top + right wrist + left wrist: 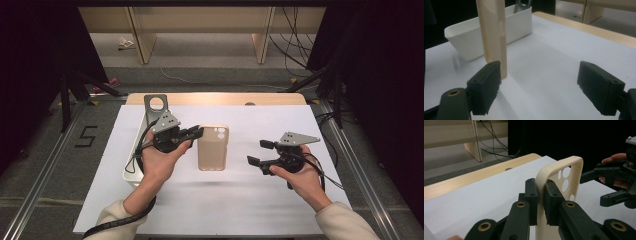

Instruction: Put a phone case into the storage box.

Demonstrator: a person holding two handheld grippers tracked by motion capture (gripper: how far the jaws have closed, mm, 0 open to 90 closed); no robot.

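phone case: a beige phone case point(213, 147) is held above the white sheet point(220, 200) at the middle of the table, its camera cut-outs toward the far end in the high view.
left gripper: the left gripper point(198, 132) has its jaws clamped on the case's left edge; in the left gripper view point(541, 195) the two black pads pinch the thin cream wall between them, the case point(564, 177) standing up past them.
right gripper: the right gripper point(259, 152) sits to the right of the case, apart from it, jaws spread wide with nothing between them point(537, 87).
high view adds: a grey metal bracket point(156, 105) with a round hole stands in a white tray point(131, 172) at the sheet's left edge, just behind the left hand point(159, 162); the right hand point(300, 177) wraps its tool from below.
left gripper view adds: the round lens holes seen from inside the case, and the right gripper point(596, 185) farther off with fingertips point(614, 158) behind it.
right gripper view adds: the case's side edge point(495, 32) with a long button slot, hanging just beyond the left-hand jaw, with the tray point(486, 35) behind it.
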